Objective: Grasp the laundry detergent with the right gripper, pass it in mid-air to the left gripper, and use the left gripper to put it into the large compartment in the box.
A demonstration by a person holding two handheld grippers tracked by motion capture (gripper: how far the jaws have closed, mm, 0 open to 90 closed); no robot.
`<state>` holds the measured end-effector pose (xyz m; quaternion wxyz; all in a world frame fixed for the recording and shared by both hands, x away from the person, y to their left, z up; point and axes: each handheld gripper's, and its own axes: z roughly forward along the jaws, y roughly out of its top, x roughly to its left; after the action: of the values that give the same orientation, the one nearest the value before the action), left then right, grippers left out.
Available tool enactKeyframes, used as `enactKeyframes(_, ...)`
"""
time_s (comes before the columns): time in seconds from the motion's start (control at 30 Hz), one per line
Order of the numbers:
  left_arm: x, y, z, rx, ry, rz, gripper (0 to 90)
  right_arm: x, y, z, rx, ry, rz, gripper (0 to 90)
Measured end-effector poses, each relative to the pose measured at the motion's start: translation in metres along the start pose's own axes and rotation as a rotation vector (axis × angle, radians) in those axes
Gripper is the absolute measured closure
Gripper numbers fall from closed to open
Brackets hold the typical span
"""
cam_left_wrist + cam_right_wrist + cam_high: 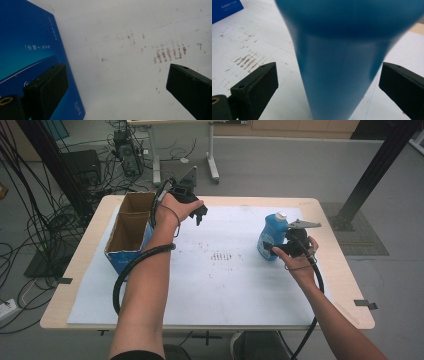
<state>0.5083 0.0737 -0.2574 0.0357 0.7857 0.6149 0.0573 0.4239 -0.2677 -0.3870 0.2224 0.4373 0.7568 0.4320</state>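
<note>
A blue plastic bottle (272,236) with a white cap stands upright on the right part of the white mat (220,285). My right gripper (274,249) is at the bottle's lower body. In the right gripper view the bottle (337,62) fills the gap between the wide-apart jaws, and neither jaw touches it; the gripper (328,72) is open. My left gripper (200,214) is held above the mat just right of an open cardboard box (125,262) with blue sides. In the left gripper view the jaws (116,75) are open over bare mat, with the blue box wall (25,37) at the left.
Brownish smudges (225,256) mark the middle of the mat. The wooden table edge (350,285) runs around it. Black frame posts (375,170), cables and equipment (125,155) stand on the floor behind and to the left.
</note>
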Motion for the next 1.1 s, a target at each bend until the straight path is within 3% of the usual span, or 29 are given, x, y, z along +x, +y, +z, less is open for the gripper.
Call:
enactKeyframes(0.23, -0.0005, 0.0000, 0.0006, -0.003, -0.004, 0.001, 4.8, 0.0031, 0.0016, 0.0029, -0.035, 0.005, -0.037, 1.5)
enactKeyframes(1.1, -0.0024, -0.0001, -0.0035, -0.011, -0.002, 0.009, 4.8, 0.0032, 0.0032, 0.0033, -0.053, 0.013, -0.048, 1.6)
